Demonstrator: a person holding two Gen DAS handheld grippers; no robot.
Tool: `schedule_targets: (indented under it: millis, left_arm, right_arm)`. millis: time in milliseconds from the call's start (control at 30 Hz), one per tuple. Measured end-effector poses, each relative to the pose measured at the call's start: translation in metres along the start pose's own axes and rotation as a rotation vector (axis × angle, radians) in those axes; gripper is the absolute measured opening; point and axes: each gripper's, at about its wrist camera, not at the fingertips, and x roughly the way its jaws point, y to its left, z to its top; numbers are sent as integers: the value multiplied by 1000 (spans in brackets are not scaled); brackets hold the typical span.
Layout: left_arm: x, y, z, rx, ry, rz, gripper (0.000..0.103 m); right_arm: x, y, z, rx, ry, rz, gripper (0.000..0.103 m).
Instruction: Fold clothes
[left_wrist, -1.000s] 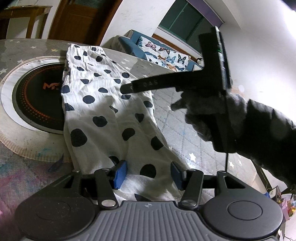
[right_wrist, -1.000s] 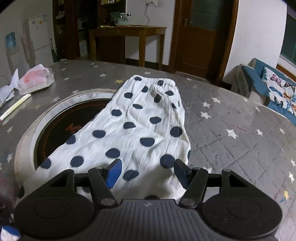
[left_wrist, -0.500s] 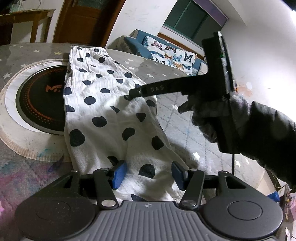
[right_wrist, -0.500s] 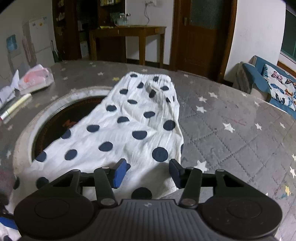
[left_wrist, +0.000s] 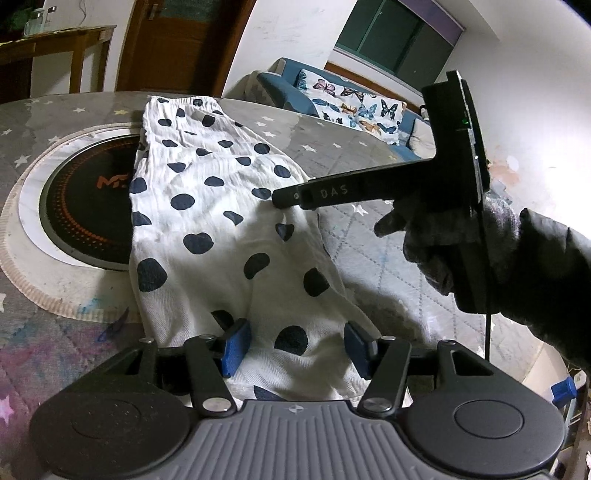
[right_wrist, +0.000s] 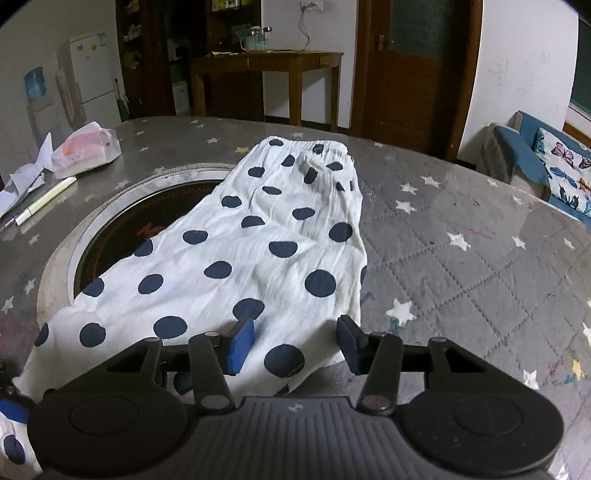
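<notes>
A white cotton garment with dark navy polka dots lies spread on the grey star-patterned desk, partly covering the round black inset cooktop. The right claw stands at the garment's near hem (blue pads apart, cloth between them). A white pen and plastic bag lie beyond the cooktop.

Right gripper jaws narrowed since a second ago, now steady, pads apart with white polka-dot garment between them. Garment hem gathered nearer the right gripper, with more dots showing. Left gripper jaws slightly wider over the near hem.
</notes>
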Motion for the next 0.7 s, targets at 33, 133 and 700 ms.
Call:
schedule_targets:
  millis: [33,133,700]
  left_arm:
    - [0,0,0,0,2,1,60]
    - [0,0,1,-1,4,3,60]
    - [-9,10,26,-52,-10,33,64]
  right_arm:
    - [-1,0,0,-3,-4,1,50]
    - [-5,-2,2,-13,-23,16,51]
    - [33,-38,61,-29,-38,63,52]
